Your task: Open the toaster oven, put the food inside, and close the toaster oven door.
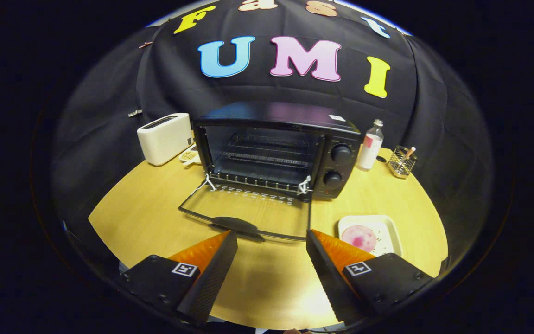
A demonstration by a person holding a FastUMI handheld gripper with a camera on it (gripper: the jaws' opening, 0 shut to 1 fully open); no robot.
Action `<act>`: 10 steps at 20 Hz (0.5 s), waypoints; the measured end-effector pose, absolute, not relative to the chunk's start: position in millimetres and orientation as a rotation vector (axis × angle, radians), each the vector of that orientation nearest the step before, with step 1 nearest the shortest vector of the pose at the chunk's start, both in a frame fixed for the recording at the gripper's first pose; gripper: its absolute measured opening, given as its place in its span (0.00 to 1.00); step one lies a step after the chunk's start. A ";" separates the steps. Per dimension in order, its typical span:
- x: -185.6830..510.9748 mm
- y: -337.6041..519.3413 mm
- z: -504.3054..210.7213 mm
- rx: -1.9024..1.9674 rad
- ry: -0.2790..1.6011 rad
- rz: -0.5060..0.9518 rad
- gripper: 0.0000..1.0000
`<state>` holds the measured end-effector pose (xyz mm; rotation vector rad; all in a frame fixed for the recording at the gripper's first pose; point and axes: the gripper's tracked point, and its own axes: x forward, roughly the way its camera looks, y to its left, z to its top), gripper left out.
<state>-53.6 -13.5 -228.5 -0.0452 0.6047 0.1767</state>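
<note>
Your tongs (271,239) hang open, empty, above the tabletop (155,208), facing the oven (276,148); its door (248,215) lies flat toward you.

The tool (271,243) hangs over the desk (146,208) with fingers spread and empty. Just ahead, the toaster oven (276,148) stands with its glass door (248,215) dropped flat. Right of the fingers, pink food (359,237) lies on a white tray (390,227).
</note>
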 end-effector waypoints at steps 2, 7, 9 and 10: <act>-50.3 -50.8 -219.3 -0.037 0.601 0.151 0.99; -40.0 -144.2 -215.6 0.025 0.654 0.101 0.99; -35.6 -177.6 -226.6 0.048 0.700 0.085 0.99; -33.5 -192.5 -232.2 0.062 0.721 0.079 0.99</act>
